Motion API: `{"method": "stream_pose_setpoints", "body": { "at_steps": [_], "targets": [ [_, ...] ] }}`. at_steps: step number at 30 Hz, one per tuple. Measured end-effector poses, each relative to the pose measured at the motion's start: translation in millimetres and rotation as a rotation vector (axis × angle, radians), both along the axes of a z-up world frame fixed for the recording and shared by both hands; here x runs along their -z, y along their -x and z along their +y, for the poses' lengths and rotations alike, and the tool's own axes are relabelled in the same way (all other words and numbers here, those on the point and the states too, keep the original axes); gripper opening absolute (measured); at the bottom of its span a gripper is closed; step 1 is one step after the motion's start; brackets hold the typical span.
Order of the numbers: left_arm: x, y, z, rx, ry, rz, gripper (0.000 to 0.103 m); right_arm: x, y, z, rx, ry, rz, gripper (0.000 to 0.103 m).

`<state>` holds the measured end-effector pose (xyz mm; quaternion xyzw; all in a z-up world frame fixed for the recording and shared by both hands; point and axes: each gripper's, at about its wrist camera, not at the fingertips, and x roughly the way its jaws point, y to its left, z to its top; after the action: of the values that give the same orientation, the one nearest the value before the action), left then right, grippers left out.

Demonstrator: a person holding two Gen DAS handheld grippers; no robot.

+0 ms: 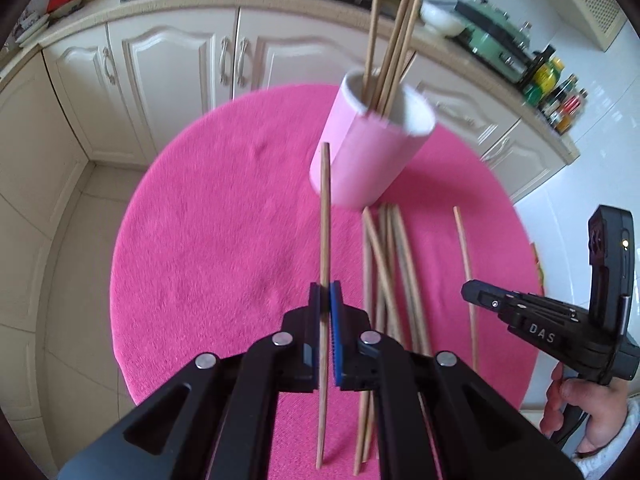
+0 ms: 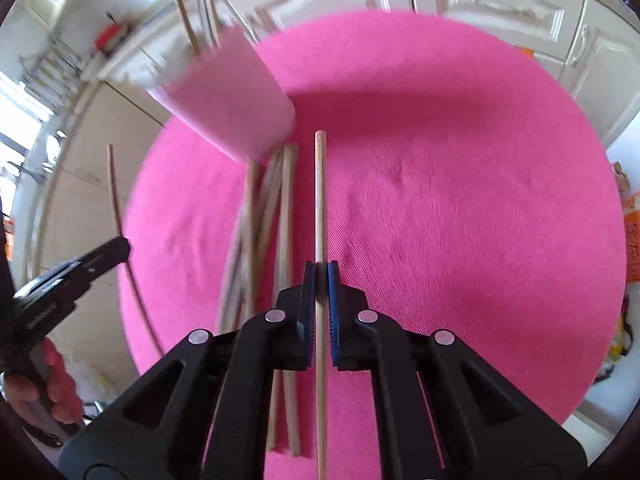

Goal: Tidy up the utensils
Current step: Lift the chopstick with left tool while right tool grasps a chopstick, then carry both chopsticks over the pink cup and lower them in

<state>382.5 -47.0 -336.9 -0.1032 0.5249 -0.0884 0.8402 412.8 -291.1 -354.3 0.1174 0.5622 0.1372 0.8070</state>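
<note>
Each gripper, left gripper [image 1: 325,300] and right gripper [image 2: 320,280], is clamped on one chopstick [image 1: 325,216]. Each stick should be tipped upright and lowered into the pink cup [image 1: 372,148]; loose chopsticks [image 1: 386,264] lie beside it on the pink mat [image 1: 208,220].

One pink cup [image 1: 370,148], many wooden sticks [image 1: 384,264]

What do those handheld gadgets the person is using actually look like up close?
Each is a black plastic tool. The left gripper has angular linkage arms, round silver pins and two fingers faced with ridged blue pads. The right gripper carries white lettering "DAS" and a small glowing light. A light sleeve cuff shows.
</note>
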Motion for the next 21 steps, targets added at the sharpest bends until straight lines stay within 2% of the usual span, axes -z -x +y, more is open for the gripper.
{"method": "stream_pose_setpoints", "body": {
  "at_steps": [4, 10, 16, 21],
  "targets": [
    [-31, -1, 1, -0.005, 0.023, -0.082, 0.005, -31, 7, -6, 0.026, -0.072, -0.103, 0.006],
    [-72, -12, 0, -0.016, 0.065, -0.198, 0.005, -88, 6, -8, 0.051, -0.184, -0.313, 0.006],
    [-114, -41, -7, -0.032, 0.101, -0.327, 0.005, -123, -25, 4, 0.062, -0.251, -0.483, 0.006],
    [-134, -68, -13, -0.048, 0.117, -0.397, 0.005, -144, -57, 3, 0.093, -0.305, -0.59, 0.006]
  ]
}}
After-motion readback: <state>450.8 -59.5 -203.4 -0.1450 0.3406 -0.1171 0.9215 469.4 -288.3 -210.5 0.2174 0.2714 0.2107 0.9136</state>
